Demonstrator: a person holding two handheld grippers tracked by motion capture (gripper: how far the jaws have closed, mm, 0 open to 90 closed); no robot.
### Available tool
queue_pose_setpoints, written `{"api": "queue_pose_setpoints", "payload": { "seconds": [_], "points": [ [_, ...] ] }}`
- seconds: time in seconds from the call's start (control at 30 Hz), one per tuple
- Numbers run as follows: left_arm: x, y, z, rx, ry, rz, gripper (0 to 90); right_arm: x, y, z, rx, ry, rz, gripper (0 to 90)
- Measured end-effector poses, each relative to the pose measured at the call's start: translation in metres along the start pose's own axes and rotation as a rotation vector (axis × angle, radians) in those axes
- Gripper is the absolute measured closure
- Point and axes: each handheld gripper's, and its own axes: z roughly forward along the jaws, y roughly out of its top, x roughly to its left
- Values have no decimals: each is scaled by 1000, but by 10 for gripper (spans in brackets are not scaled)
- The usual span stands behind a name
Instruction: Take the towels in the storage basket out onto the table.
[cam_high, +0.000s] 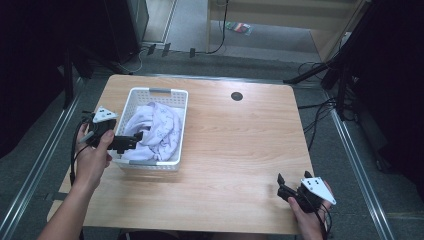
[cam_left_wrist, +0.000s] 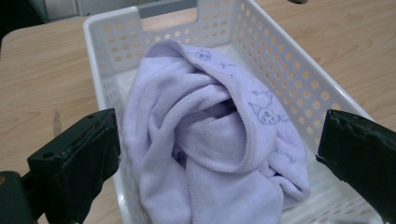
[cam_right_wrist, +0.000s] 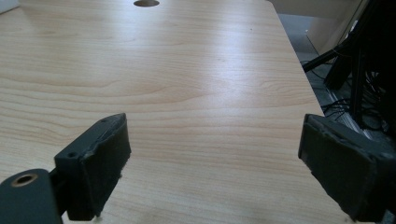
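Lilac towel (cam_left_wrist: 210, 140) lies bunched in the white perforated basket (cam_high: 131, 103), small cartoon prints on the cloth; basket sits on the left part of the wooden desk (cam_high: 240, 145), grey handle at its far end. Left gripper (cam_high: 135, 140) reaches over the basket's near left rim, jaws spread wide to either side of the towel, nothing held; left hand (cam_high: 92, 157) behind it. Right gripper (cam_high: 292, 182) low over the desk's near right corner, well apart from the basket, jaws released and wide, bare wood between them. Round cable hole (cam_high: 237, 96) near the desk's far edge
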Motion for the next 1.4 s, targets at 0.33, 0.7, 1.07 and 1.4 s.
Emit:
{"api": "queue_pose_setpoints", "payload": {
  "seconds": [0.33,0.7,1.07,1.4],
  "points": [
    [-4,21,35,129,-4,35,0,1,0,0,4,0,-7,58],
    [1,33,75,262,-20,3,0,0,0,0,8,2,-6,55],
    [3,27,113,390,4,-40,0,0,0,1,16,-1,-2,56],
    [-2,23,126,461,8,-20,0,0,1,1,25,-3,2,58]
  ]
}}
